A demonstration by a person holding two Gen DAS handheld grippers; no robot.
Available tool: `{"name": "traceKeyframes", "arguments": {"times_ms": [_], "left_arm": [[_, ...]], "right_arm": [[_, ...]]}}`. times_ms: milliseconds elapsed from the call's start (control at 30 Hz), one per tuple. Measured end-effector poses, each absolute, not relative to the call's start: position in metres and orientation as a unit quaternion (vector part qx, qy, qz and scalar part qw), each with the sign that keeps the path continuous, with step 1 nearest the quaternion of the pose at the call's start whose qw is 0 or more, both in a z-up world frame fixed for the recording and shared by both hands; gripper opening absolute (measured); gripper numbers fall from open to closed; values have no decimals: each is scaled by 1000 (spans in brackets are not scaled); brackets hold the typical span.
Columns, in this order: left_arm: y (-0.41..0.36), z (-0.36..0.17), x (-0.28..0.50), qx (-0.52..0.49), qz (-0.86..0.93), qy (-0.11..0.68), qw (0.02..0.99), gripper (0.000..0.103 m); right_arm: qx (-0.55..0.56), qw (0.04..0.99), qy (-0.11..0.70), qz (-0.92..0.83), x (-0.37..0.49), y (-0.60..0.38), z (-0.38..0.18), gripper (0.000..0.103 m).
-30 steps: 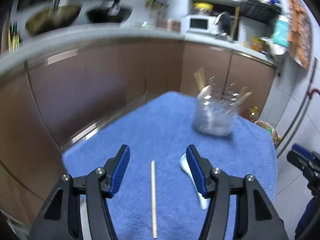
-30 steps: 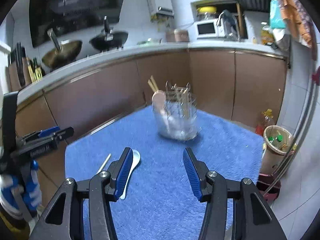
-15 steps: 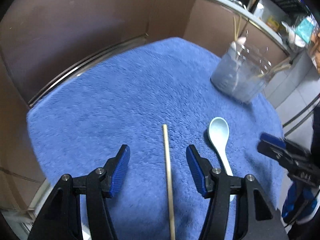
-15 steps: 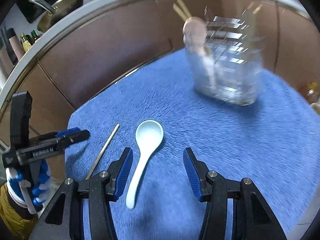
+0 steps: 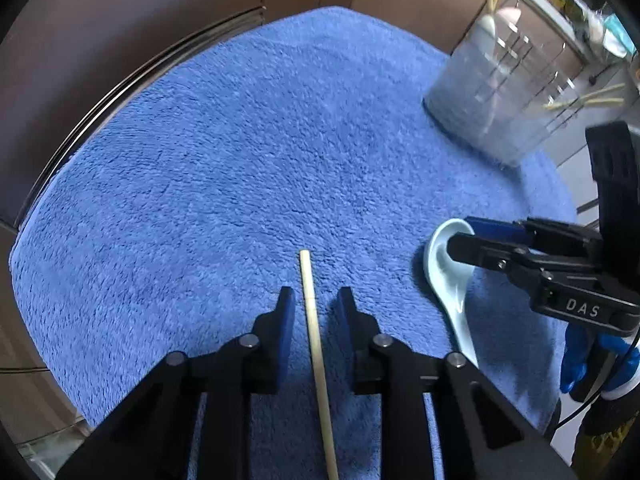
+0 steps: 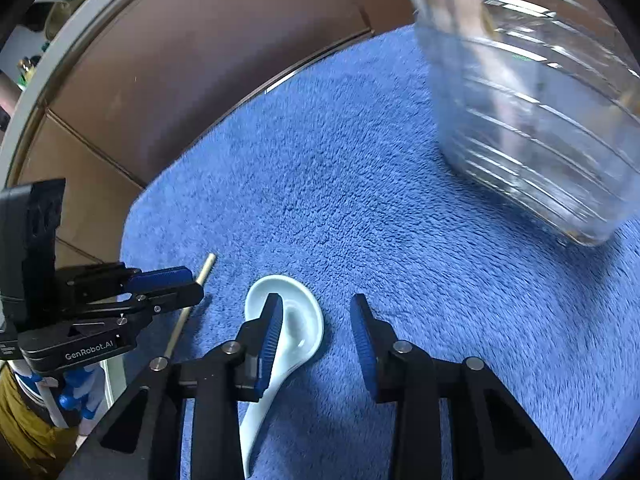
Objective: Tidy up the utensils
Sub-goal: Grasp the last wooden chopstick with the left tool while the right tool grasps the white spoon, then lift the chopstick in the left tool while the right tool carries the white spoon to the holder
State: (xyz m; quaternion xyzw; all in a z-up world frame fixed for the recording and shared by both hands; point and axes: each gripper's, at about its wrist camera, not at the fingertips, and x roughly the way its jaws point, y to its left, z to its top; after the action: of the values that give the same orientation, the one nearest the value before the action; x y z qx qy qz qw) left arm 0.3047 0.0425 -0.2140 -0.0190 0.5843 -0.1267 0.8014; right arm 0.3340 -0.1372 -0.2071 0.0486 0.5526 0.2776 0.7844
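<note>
While both tools hung low over the blue fleece cloth point(image 5: 248, 152) covering the table, the left hand-held gripper point(image 5: 311, 300) pointed steeply down with its jaws closing around a single wooden chopstick point(image 5: 316, 344). That stick lay flat on the cloth, running lengthwise through the gap, its tip reaching just beyond the fingertips; a sliver of blue showed on either side, so the pads were not pressing on it. Off to that gripper's right, the white ceramic soup spoon point(image 5: 448, 276) lay bowl-up on the cloth.

Over there the right hand-held gripper point(image 6: 316, 322) was closing too. Its left finger point(image 6: 270, 334) sat over the spoon's bowl point(image 6: 304, 316), while its right finger stood apart on bare fleece, so the spoon was only half inside the gap and not gripped. The spoon's handle ran back beneath that left finger.

Ahead and to the right of both grippers stood the clear plastic utensil holder point(image 5: 500, 92), blurred in the right wrist view, with chopsticks and a spoon already standing in it. Brown cabinet fronts point(image 6: 192, 60) rose beyond the table's far edge.
</note>
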Motion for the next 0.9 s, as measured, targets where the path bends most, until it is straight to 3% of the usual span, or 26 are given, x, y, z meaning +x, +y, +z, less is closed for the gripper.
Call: {"name": "traceKeyframes", "arguments": {"times_ms": [133,267,567,900], "left_arm": [[33,-217,307,8,-122,587,800,13],[34,-216,307,15,-111,584,804,6],[37,-200,283,-9,-118,538,835,5],[24,-125,241,-29,-148,431,890,5]], "right_arm": [[24,782,557,279,338,-131,-210,13],[3,792,546,274,330,-129,-203,6],[-5,825,503,256,286,-151,-175,6],[26,890,407,205,217,-208,-115,6]]}}
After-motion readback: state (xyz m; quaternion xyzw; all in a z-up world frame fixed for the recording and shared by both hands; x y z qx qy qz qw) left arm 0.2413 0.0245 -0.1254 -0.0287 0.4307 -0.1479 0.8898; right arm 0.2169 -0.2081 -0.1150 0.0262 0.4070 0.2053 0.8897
